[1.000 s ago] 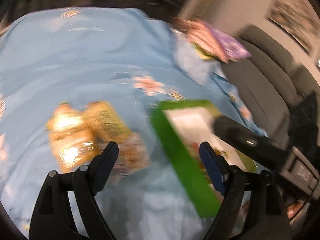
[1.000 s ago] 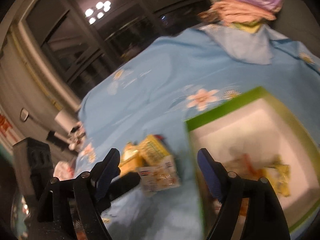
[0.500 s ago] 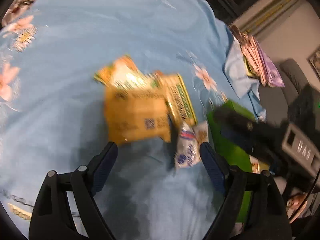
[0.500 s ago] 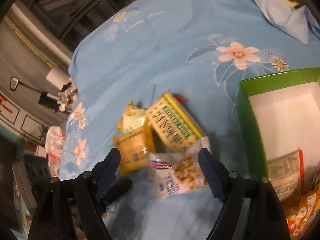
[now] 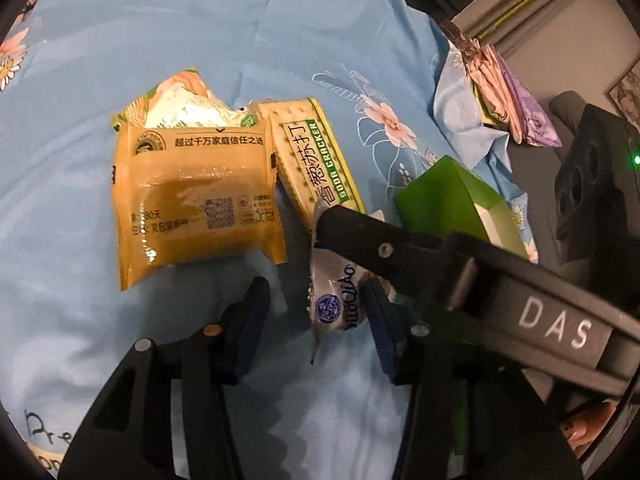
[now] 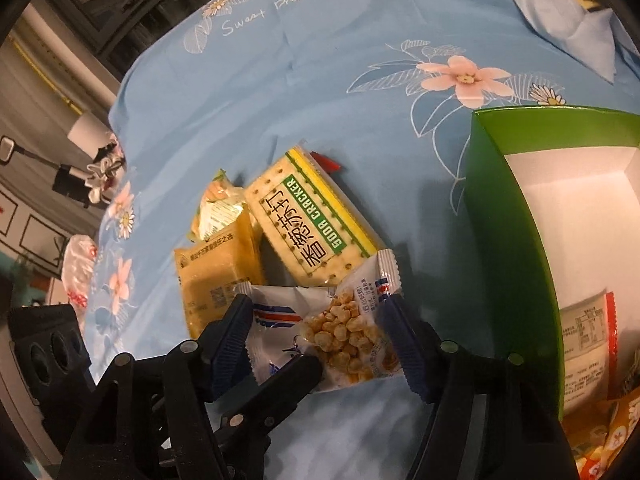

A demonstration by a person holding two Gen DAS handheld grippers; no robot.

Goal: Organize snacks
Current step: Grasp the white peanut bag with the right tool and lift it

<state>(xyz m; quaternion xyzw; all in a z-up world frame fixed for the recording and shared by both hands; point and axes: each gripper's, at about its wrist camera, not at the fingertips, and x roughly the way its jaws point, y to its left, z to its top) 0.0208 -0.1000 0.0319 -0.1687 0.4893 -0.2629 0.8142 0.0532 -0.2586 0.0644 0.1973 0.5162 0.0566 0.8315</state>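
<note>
A pile of snack packets lies on the blue flowered cloth: an orange-brown packet (image 5: 196, 204), a soda cracker pack (image 5: 316, 164), a green-and-white packet (image 5: 176, 100) under them, and a white nut packet (image 6: 344, 332). My right gripper (image 6: 320, 340) is open, its fingers either side of the nut packet. My left gripper (image 5: 316, 332) is open beside the same white packet (image 5: 336, 304), and one of its fingers (image 6: 288, 380) reaches the packet's near edge. A green box (image 6: 508, 208) with several packets inside stands to the right.
Folded cloths (image 5: 504, 92) lie at the far right of the cloth. A dark sofa (image 5: 568, 108) stands beyond. A white lamp (image 6: 86, 130) and clutter stand off the cloth's left edge.
Both grippers have come down and forward from above the green box to the snack pile. The right gripper's fingers now straddle the white nut packet; the left has closed in beside it.
</note>
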